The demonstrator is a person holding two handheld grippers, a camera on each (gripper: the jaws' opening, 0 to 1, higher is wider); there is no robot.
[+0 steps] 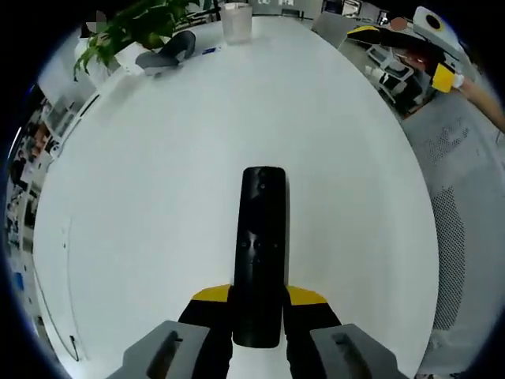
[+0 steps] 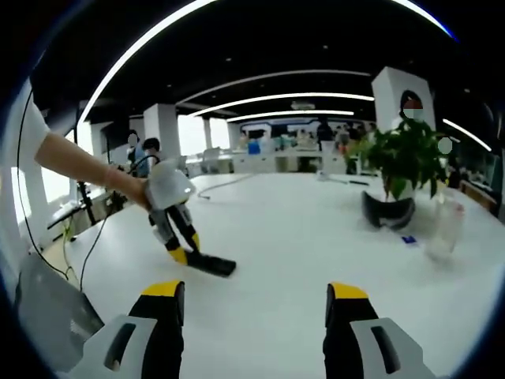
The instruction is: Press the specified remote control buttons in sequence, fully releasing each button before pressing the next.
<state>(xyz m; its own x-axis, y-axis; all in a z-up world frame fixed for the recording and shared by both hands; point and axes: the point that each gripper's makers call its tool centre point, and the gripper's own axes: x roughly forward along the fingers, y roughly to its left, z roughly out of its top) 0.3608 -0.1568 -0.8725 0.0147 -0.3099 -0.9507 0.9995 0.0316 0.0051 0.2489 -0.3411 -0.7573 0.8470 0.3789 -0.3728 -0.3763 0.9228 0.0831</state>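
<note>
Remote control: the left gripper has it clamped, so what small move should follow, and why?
Probably bring the right gripper down toward the remote control. The left gripper grips its near end over the white table, buttons facing up, while the right one stands open and apart from it, touching nothing.

remote (image 1: 261,253) on table (image 1: 158,197), plant (image 1: 130,28) far behind.

A white table (image 1: 158,197) carries everything. Near its far edge stands a leafy potted plant (image 2: 404,154), with a dark rounded object (image 2: 388,212) just beside its base and a clear plastic cup (image 2: 443,229) nearby. A small blue item (image 2: 408,239) lies between them. Cables (image 2: 87,245) hang off the table's left edge.
</note>
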